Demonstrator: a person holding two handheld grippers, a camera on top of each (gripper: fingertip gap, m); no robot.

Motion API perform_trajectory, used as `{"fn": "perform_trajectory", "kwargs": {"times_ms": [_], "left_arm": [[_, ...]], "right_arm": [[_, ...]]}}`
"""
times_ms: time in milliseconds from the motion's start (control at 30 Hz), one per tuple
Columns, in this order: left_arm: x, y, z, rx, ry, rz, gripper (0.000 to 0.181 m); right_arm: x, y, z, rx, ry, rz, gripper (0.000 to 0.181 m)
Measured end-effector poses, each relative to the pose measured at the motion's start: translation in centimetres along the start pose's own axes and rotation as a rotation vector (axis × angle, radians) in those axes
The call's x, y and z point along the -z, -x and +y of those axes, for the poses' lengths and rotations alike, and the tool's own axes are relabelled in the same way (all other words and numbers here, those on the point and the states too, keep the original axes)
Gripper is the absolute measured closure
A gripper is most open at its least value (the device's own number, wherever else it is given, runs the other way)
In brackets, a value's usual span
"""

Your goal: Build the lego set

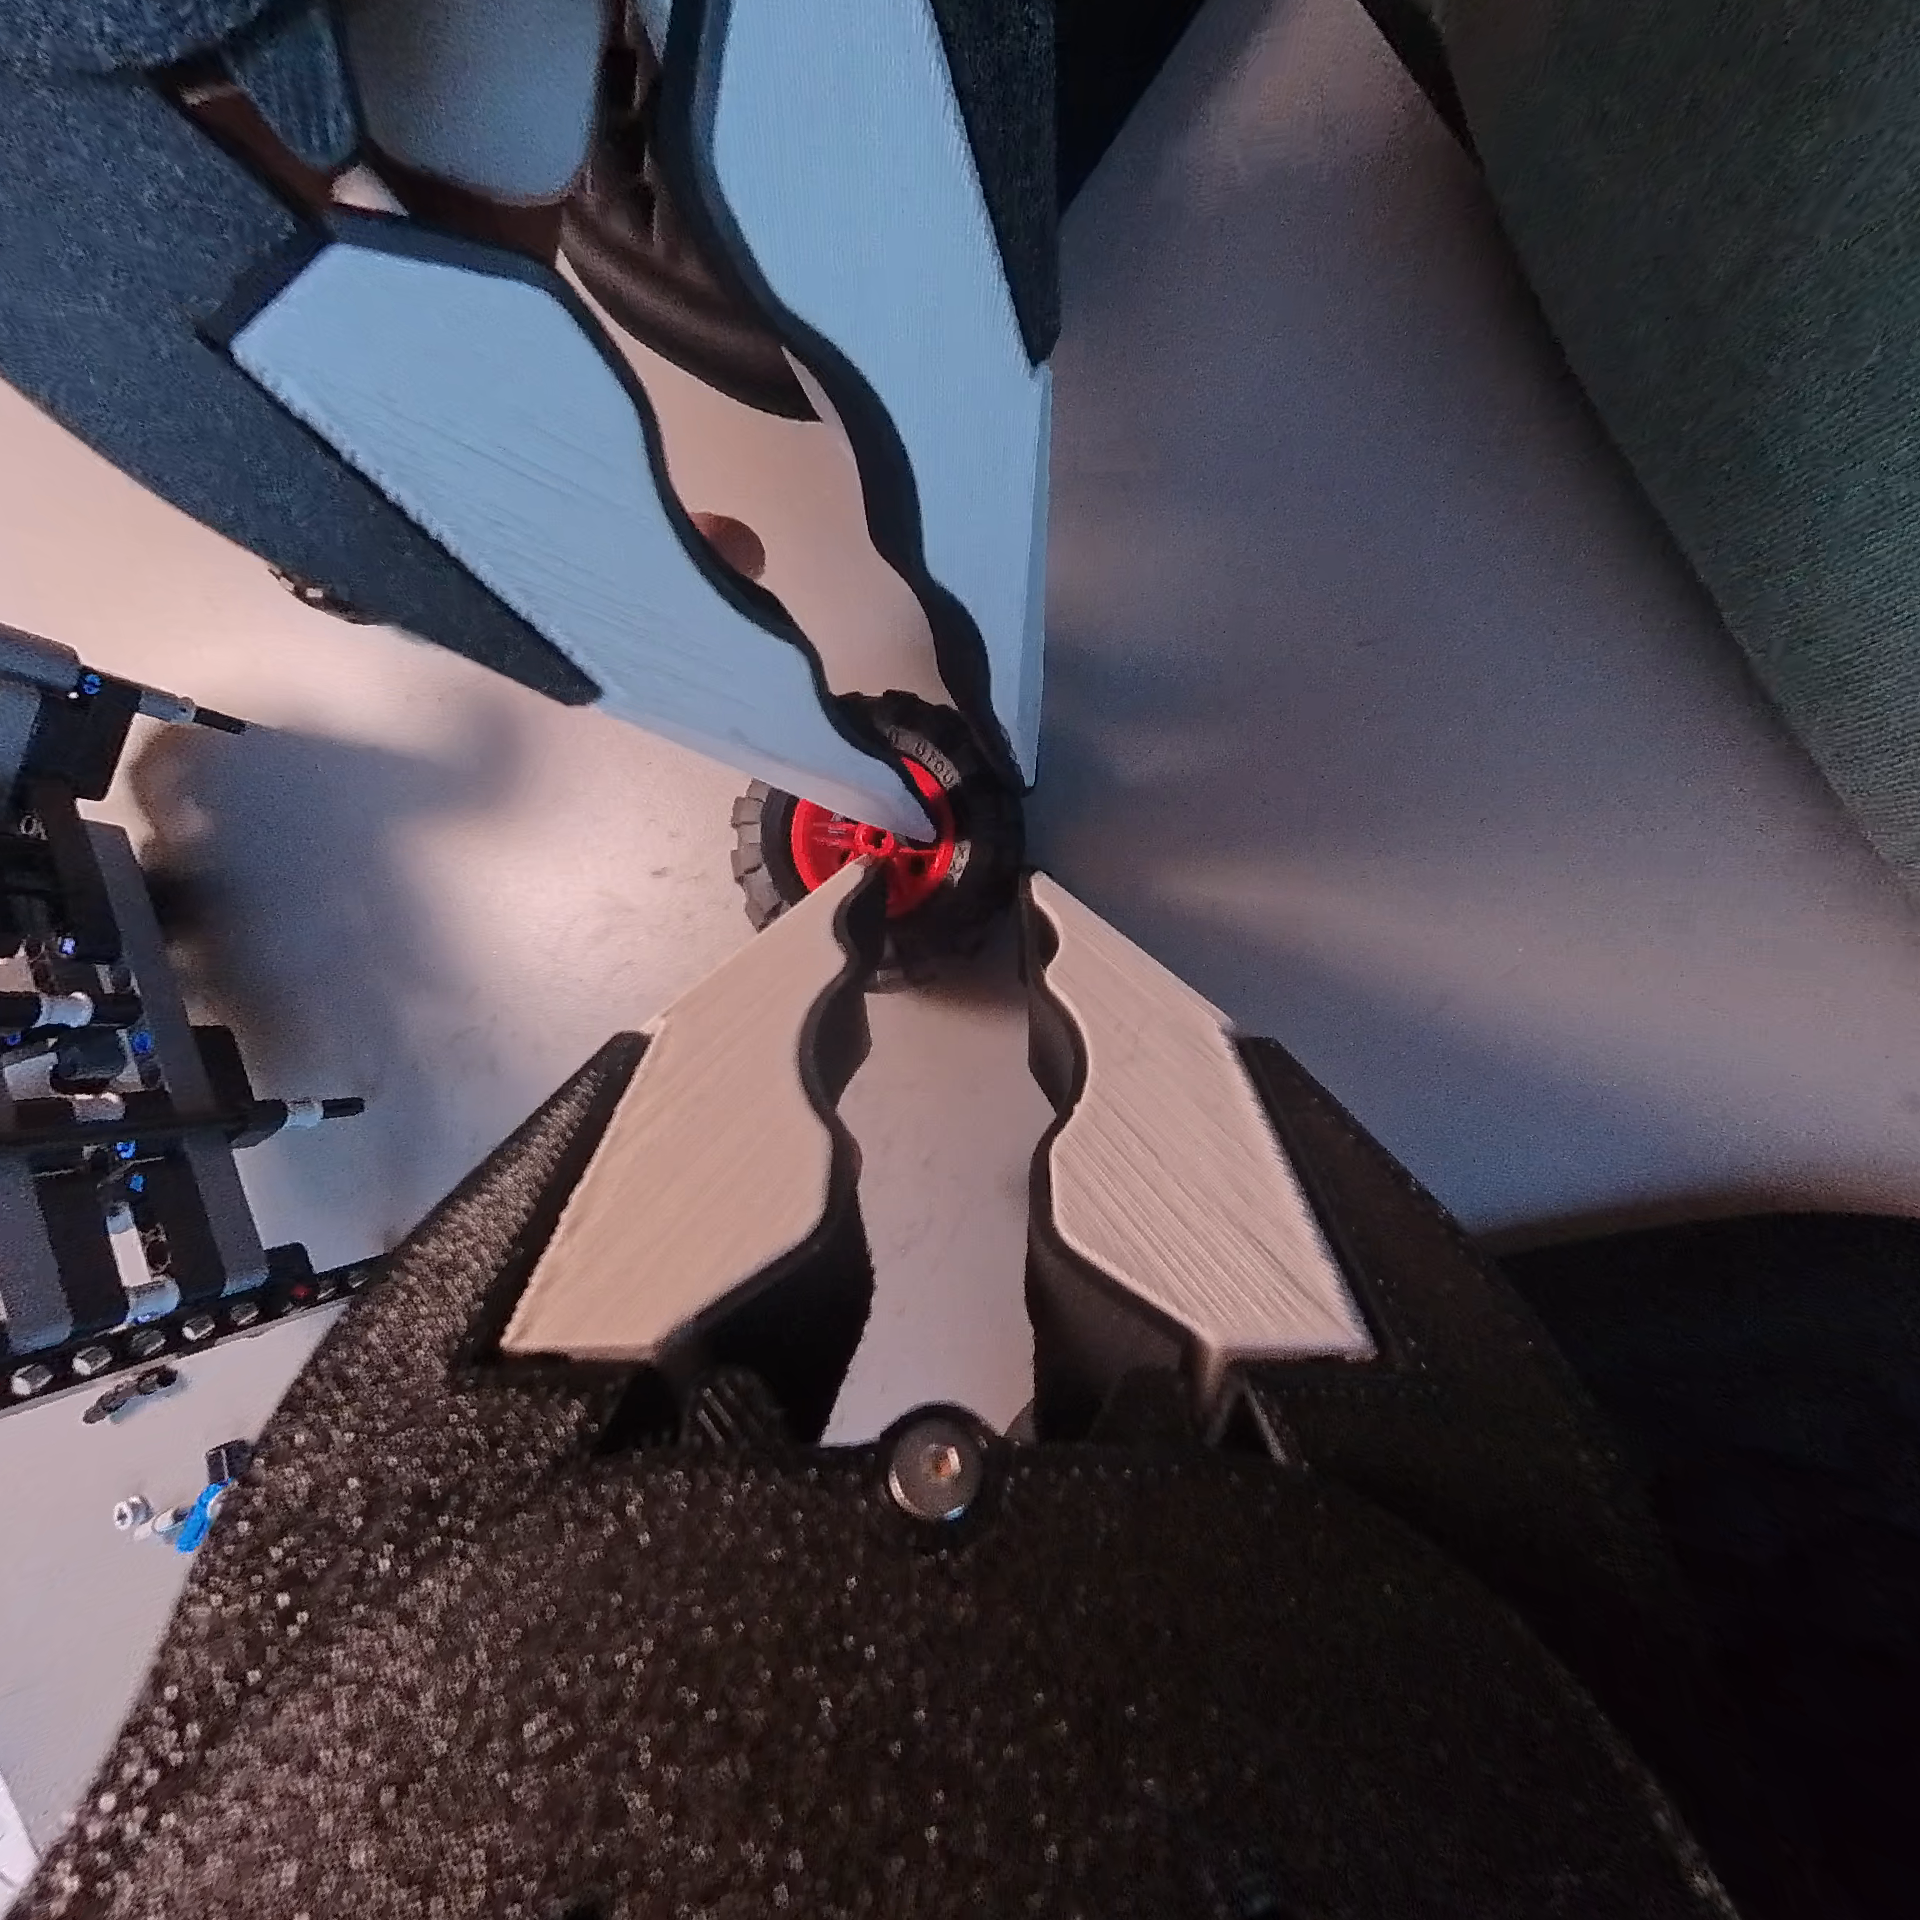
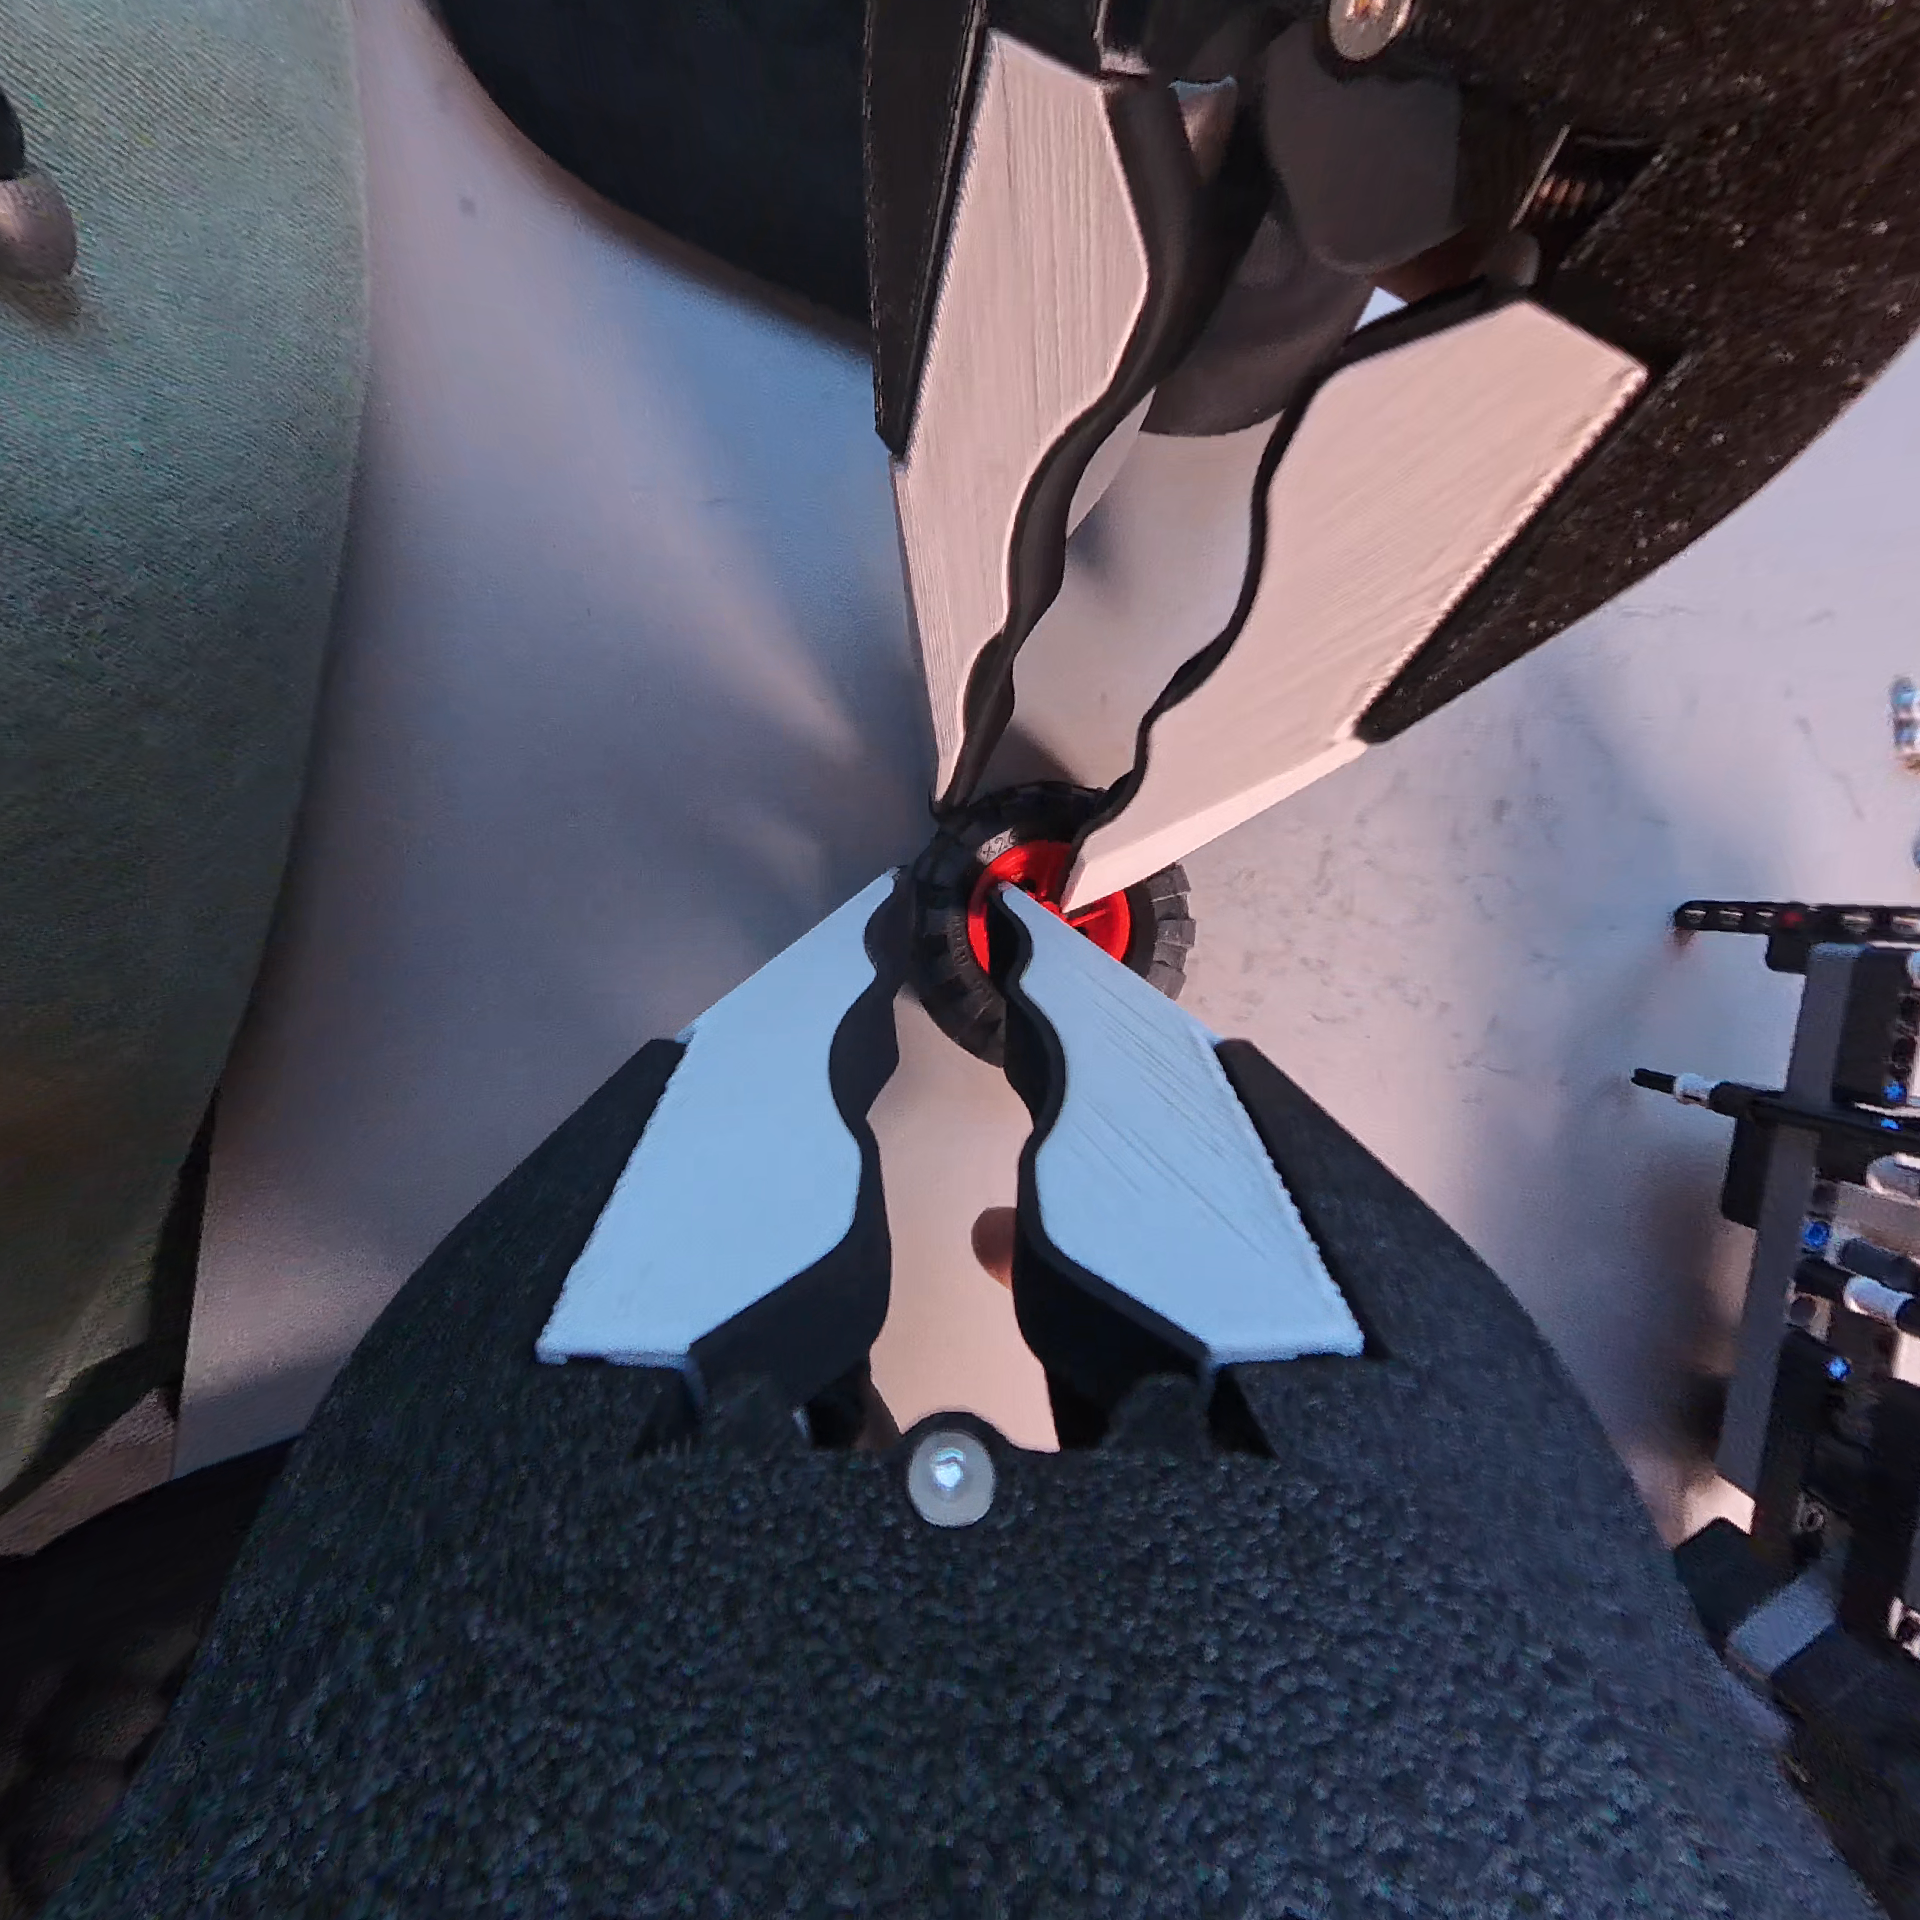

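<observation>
A small wheel, a black tyre [image 1: 753,862] on a red hub [image 1: 831,836], is held just above the white table. My left gripper [image 1: 945,881] comes from below in the left wrist view and is shut on the tyre's wall, one finger at the hub side and one outside. My right gripper [image 1: 977,808] comes from above and pinches the same wheel from the opposite side. In the right wrist view my right gripper [image 2: 948,885] is at the bottom, my left gripper [image 2: 1008,847] at the top, with the red hub [image 2: 1103,920] and tyre [image 2: 1172,930] between them.
A grey and black lego chassis [image 1: 114,1143] with axles sticking out lies on the table to the left; it shows at the right in the right wrist view [image 2: 1818,1195]. Small loose parts [image 1: 182,1517] lie near it. Green cloth [image 1: 1714,416] borders the table [image 1: 1403,727]. My two grippers' fingertips are within a few centimetres of each other.
</observation>
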State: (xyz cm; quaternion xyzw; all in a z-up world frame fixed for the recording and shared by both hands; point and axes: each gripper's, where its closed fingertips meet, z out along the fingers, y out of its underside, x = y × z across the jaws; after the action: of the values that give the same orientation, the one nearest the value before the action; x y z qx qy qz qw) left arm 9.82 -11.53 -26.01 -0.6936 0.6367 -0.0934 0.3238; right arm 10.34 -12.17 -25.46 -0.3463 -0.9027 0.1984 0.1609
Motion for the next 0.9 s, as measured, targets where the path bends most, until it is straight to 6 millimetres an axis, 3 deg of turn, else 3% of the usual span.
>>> {"fn": "perform_trajectory", "kwargs": {"times_ms": [367,433,500,633,733,900], "left_arm": [[0.3,0.0,-0.4,0.173,-0.12,0.095,0.159],[0.6,0.3,-0.6,0.204,-0.131,0.093,0.159],[1.0,0.2,-0.8,0.237,-0.153,0.088,0.144],[3.5,1.3,-1.4,0.351,-0.27,0.037,0.138],[3.9,2.4,-0.4,0.428,-0.272,0.003,0.135],[1.7,2.3,1.5,0.524,-0.138,0.055,0.123]], "right_arm": [[0.2,-0.2,-0.2,-0.163,-0.052,-0.076,0.171],[0.9,-0.2,-0.3,-0.245,-0.118,-0.088,0.161],[2.1,-0.8,-0.3,-0.33,-0.179,-0.07,0.156],[4.3,-2.8,0.8,-0.464,-0.221,-0.011,0.147],[3.7,-4.0,1.4,-0.576,-0.233,-0.041,0.144],[0.9,-4.5,2.1,-0.719,-0.152,-0.197,0.14]]}}
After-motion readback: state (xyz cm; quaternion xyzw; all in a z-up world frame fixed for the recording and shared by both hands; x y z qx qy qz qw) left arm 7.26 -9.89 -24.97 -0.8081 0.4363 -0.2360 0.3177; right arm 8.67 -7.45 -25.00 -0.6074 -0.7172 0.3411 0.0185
